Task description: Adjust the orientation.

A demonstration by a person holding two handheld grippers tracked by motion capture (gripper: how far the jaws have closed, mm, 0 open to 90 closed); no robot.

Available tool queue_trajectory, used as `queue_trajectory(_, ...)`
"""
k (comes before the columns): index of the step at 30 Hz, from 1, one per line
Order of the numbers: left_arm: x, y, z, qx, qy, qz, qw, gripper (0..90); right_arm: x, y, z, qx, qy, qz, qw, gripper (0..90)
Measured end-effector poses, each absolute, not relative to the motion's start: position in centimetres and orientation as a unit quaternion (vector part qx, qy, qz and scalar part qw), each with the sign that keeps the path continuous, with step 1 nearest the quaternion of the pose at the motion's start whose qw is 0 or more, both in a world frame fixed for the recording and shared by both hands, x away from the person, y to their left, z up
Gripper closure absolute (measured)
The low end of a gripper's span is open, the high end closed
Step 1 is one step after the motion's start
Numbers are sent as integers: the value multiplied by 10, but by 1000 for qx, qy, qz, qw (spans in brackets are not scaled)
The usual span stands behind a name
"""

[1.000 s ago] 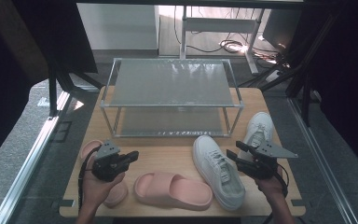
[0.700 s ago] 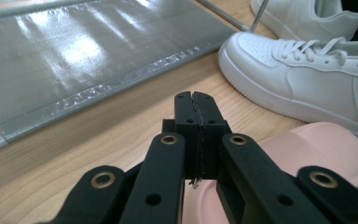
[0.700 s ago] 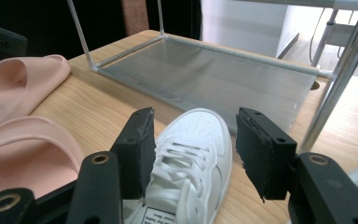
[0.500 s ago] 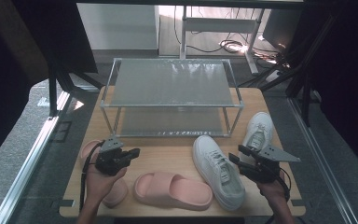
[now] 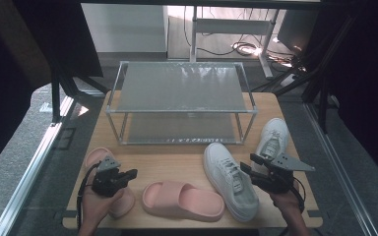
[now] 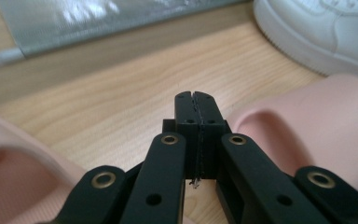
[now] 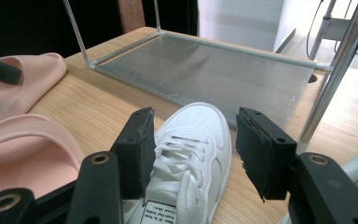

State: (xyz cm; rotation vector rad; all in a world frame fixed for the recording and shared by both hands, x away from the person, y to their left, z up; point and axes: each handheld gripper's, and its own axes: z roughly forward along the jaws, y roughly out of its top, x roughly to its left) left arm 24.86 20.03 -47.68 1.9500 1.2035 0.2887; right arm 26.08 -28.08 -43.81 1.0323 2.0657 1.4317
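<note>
Jaws first: those of the left gripper [image 6: 196, 100] are pressed flat together with nothing between them, hanging low above bare wood between the two pink slides, while those of the right gripper [image 7: 193, 151] stand wide apart and empty, framing the toe of a white sneaker [image 7: 193, 140] without touching it. From the high view, the left gripper [image 5: 128, 174] sits at the near left of the wooden table [image 5: 177, 157], over the nearer-left pink slide [image 5: 98, 157]; the second pink slide [image 5: 184, 200] lies just to its right near the front edge. Beside that lies the white sneaker [image 5: 229, 179], with the right gripper [image 5: 248, 164] at its laces. Another white sneaker [image 5: 274, 137] rests just behind it. Farthest back stands a two-tier metal shoe rack [image 5: 179, 101].
</note>
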Motion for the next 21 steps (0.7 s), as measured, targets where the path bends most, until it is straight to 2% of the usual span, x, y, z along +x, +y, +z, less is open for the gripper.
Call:
queue_trajectory(7, 246, 197, -494, 786, 483, 101, 372, 900, 263, -280, -442, 374, 744, 514, 205, 469)
queue_trajectory(21, 241, 205, -514, 790, 495, 86, 352, 900, 263, -279, -443, 378, 744, 510, 207, 469)
